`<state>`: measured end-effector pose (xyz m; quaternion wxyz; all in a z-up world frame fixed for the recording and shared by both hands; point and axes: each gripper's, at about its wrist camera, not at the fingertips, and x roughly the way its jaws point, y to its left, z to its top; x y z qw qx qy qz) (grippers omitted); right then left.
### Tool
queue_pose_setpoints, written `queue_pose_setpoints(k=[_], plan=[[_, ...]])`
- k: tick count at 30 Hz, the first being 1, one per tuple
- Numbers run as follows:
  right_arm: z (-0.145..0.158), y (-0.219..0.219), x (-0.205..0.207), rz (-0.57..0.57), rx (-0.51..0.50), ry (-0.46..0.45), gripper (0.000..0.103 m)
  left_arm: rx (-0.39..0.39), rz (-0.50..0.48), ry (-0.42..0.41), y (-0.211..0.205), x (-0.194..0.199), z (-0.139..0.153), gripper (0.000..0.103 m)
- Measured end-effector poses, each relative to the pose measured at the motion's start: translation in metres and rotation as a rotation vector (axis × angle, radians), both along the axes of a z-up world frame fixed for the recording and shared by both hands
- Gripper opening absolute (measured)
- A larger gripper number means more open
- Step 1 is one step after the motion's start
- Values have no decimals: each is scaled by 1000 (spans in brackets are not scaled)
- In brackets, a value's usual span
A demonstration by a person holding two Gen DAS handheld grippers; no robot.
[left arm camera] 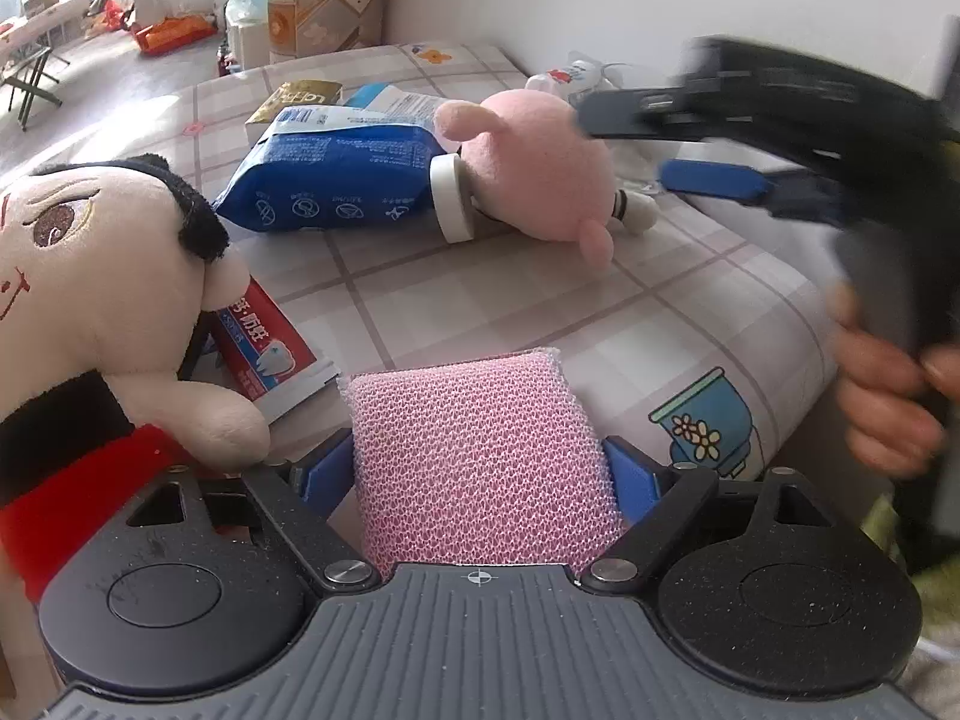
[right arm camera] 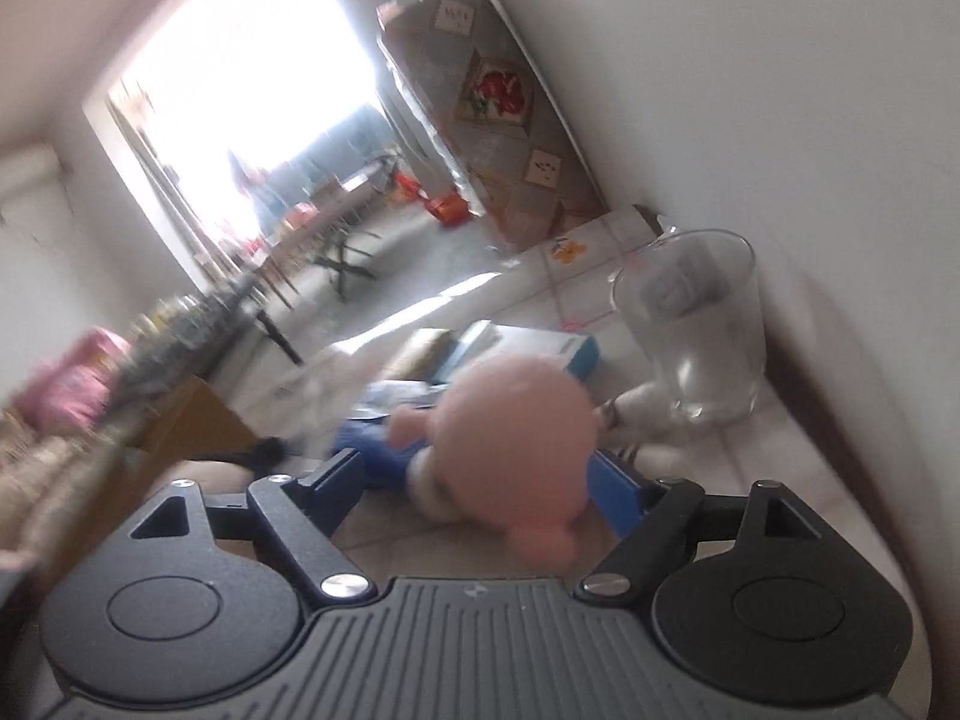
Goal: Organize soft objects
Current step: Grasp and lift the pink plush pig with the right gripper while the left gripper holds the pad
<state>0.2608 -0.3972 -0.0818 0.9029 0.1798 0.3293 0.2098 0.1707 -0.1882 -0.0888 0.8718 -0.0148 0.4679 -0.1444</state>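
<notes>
pink mesh scouring sponge [left arm camera: 483, 456] sits between the blue pads of the left claw [left arm camera: 480, 471], both pads [left arm camera: 327, 471] touching its sides – the claw grips it just above the checked tablecloth [left arm camera: 630, 312]. to the claw's left leans a cream plush doll with black hair and a red-and-black outfit [left arm camera: 102, 312], resting on a red-and-white toothpaste box [left arm camera: 270, 354]. straight ahead, well apart, a pink round plush toy [left arm camera: 534, 180] lies on its side against a blue-and-white plastic packet [left arm camera: 336, 180].

the right claw [right arm camera: 480, 480] shows blurred, its jaws wide apart – the pink plush appears between them, but the blur hides whether either pad touches it, so it reads as open. beyond it to the right stands a clear drinking glass [right arm camera: 702, 324]. from the left wrist view, a hand [left arm camera: 888, 396] holds the right claw's dark handle.
</notes>
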Motion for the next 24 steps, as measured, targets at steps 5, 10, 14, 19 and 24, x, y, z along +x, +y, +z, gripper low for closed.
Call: queue_pose_setpoints(k=[5, 10, 14, 19, 24], plan=[[-11, 22, 25, 39, -98, 7, 86, -1, -16, -7, 1, 0, -1, 86], [-16, 32, 36, 56, -140, 7, 86, -6, -23, -5, 3, 0, -1, 85], [-19, 28, 40, 58, -137, 23, 79, -8, -26, -5, 4, -1, 0, 85], [-19, 21, 32, 66, -128, 16, 72, -8, -30, -13, 4, -2, 0, 85], [-12, 6, 17, 48, -75, 13, 71, -14, -35, -22, 5, -4, 2, 84]])
